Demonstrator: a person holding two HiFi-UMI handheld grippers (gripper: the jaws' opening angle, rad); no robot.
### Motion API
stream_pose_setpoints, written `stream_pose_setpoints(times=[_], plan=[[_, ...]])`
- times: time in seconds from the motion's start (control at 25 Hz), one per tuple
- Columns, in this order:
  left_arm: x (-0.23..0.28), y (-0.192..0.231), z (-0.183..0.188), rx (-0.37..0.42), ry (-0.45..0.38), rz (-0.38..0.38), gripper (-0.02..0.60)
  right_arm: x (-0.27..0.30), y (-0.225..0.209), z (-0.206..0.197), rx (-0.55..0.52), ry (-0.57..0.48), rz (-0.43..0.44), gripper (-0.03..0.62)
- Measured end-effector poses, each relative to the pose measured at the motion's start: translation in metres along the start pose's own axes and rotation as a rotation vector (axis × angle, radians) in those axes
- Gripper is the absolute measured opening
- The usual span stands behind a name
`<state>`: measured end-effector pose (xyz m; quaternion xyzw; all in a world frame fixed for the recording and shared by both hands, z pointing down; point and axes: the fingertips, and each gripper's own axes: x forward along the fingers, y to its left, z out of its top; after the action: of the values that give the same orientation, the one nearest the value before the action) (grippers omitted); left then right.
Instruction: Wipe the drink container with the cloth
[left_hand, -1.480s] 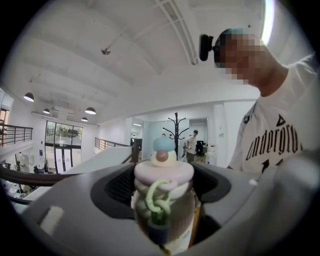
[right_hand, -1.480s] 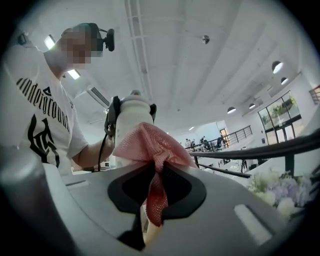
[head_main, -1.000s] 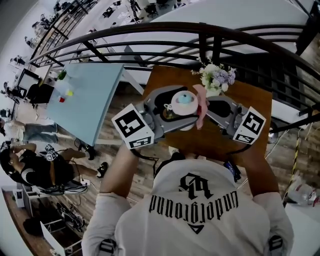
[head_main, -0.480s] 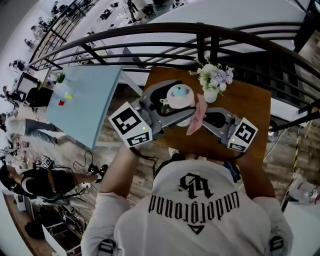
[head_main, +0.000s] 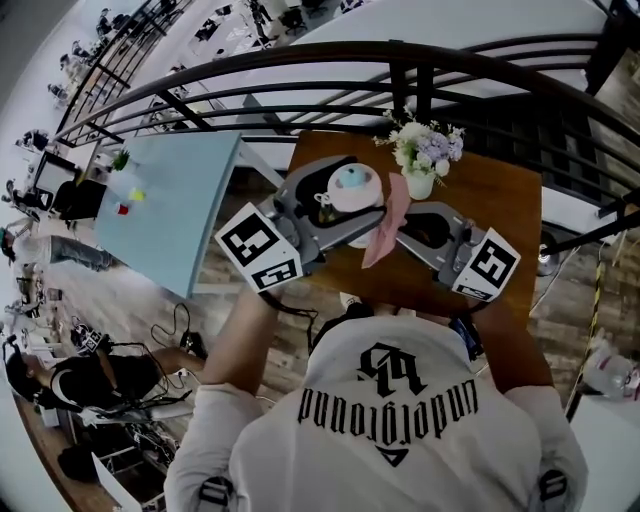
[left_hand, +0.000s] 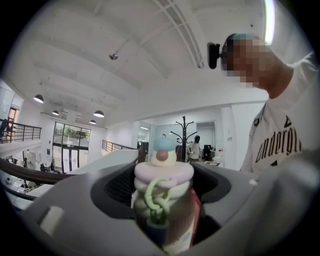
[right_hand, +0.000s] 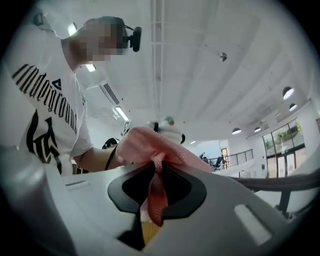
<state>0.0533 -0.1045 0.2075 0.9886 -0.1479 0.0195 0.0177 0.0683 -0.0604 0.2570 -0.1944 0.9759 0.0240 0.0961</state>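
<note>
Your left gripper (head_main: 345, 205) is clamped on the bottle (head_main: 354, 185), its jaws pressed to the bottle's sides. The bottle stands upright between them, with its pink lid, blue knob and green chain loop on top. It sits just beside the vase (head_main: 420, 150) of flowers, on the vase's side toward your left, over the table (head_main: 500, 210).

Your right gripper (head_main: 410, 225) is closed narrow on the pink cloth (head_main: 385, 225), pinching a fold of it. The cloth hangs nearer you than the vase, between the bottle and the right gripper. Its upper end reaches up close against the bottle's side facing the vase. Whether cloth and bottle actually touch cannot be told from either view.
</note>
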Motion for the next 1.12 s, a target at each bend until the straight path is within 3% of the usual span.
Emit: stream_pose_setpoints(times=[0.2,0.48,0.72,1.12], plan=[[-0.001,-0.001,0.0,-0.014,-0.008,-0.027,0.385,0.011,-0.011,0.05,-0.097,-0.04,-0.012,0.046],[0.004,-0.007,-0.001,0.019,0.011,-0.063,0.385,0.009,-0.032,0.065,-0.086,-0.06,0.001,0.046],[0.015,-0.013,-0.017,0.016,0.039,-0.072,0.385,0.022,-0.028,0.087,-0.155,-0.047,0.052,0.043],[0.02,-0.003,-0.018,0.037,0.054,-0.038,0.385,0.019,-0.012,0.073,-0.138,0.047,0.1,0.043]])
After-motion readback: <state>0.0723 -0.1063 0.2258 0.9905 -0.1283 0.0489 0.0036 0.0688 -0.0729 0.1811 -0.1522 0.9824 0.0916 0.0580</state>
